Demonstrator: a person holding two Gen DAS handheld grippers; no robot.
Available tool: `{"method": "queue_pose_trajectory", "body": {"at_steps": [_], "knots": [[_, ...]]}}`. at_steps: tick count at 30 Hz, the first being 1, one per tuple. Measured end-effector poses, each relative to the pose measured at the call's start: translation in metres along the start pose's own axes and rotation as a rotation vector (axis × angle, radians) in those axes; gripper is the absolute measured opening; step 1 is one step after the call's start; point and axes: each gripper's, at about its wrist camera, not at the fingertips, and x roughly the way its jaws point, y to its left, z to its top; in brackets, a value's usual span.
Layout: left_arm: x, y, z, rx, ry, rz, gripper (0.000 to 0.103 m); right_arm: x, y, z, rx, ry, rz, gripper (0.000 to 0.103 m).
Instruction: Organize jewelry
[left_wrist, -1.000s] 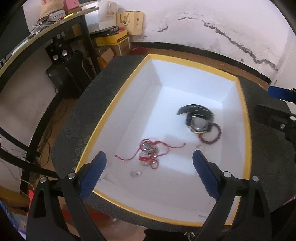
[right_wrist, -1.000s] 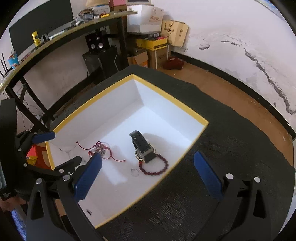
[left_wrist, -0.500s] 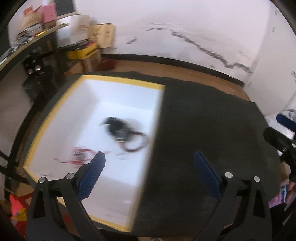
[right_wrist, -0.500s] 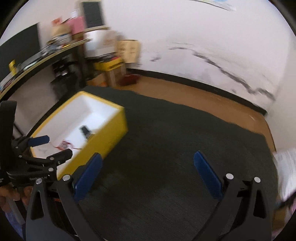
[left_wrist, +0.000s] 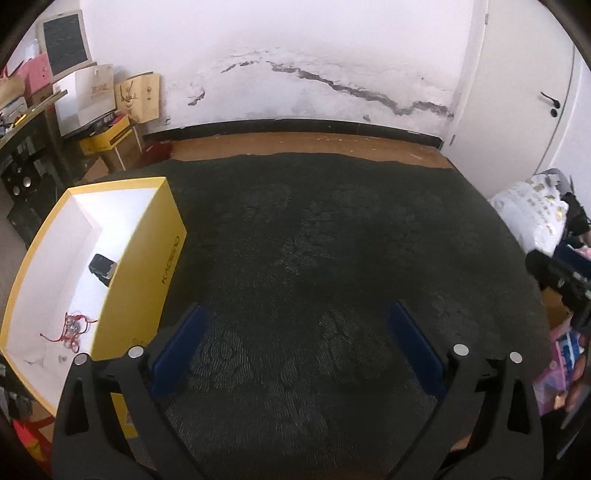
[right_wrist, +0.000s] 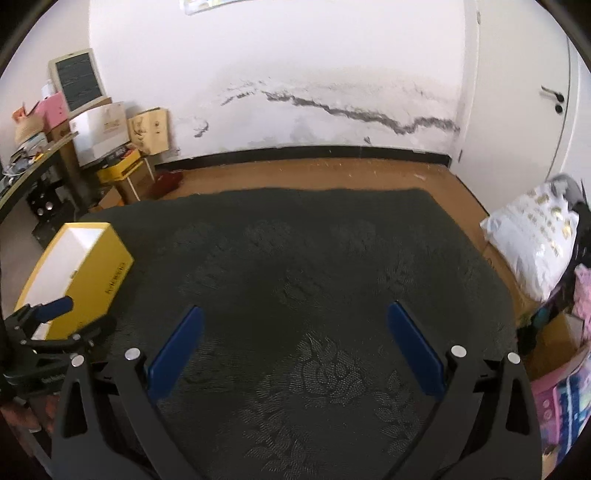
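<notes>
— Where are your hands right now?

— I hold my left gripper (left_wrist: 295, 341) over the dark patterned cloth (left_wrist: 332, 240) that covers the worktop. Its blue fingers (left_wrist: 181, 343) stand wide apart with nothing between them. My right gripper (right_wrist: 293, 345) hangs over the same cloth, its fingers (right_wrist: 413, 350) equally wide and bare.

— And the jewelry?

— It lies in the yellow box (left_wrist: 146, 266) at the left edge of the worktop, white inside. From the left wrist view I see a black watch (left_wrist: 102, 267) near the box's right wall, partly hidden by that wall. Closer to me on the box floor lies a tangle of red cord with silvery pieces (left_wrist: 74, 326), and just beside it, nearer the front corner, a small ring-like piece (left_wrist: 62, 357), too small to tell for sure.

— Is the box near your fingers?

— The left finger of the left gripper sits just beside the box's right outer wall. I cannot tell whether they touch. From the right wrist view the box (right_wrist: 92, 273) is well off to the left, and the left gripper (right_wrist: 64, 319) shows in front of it.

— Anything else around?

— Cardboard boxes (right_wrist: 147, 131) stand against the stained white wall (right_wrist: 332, 92) at the back, and a white bag with gold marks (right_wrist: 535, 236) lies at the right.
</notes>
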Motion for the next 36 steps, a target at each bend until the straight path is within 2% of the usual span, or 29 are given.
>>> {"method": "queue_pose_trajectory", "body": {"at_steps": [3,4,6,10,13,18,36], "knots": [[0.017,0.005,-0.007,-0.011,-0.036,-0.002,0.096,0.031,-0.007,-0.010,0.023,0.049,0.001,0.096],[0.024,0.009,-0.009,-0.018,-0.029,0.023,0.096,0.039,-0.009,-0.011,0.033,0.072,-0.005,0.096],[0.033,0.015,-0.005,-0.027,-0.017,0.015,0.096,0.052,-0.009,-0.006,0.053,0.100,0.019,0.096],[0.040,0.014,-0.002,0.019,-0.029,0.047,0.096,0.055,0.000,-0.003,0.020,0.078,0.029,0.096],[0.043,0.012,0.001,0.009,-0.026,0.015,0.096,0.063,-0.001,-0.007,0.036,0.104,0.045,0.096],[0.043,0.008,0.000,0.031,-0.029,0.018,0.096,0.071,0.003,-0.015,0.013,0.128,0.040,0.096],[0.048,0.011,-0.006,0.002,-0.006,0.029,0.096,0.067,0.003,-0.020,-0.016,0.118,0.024,0.096]]}}
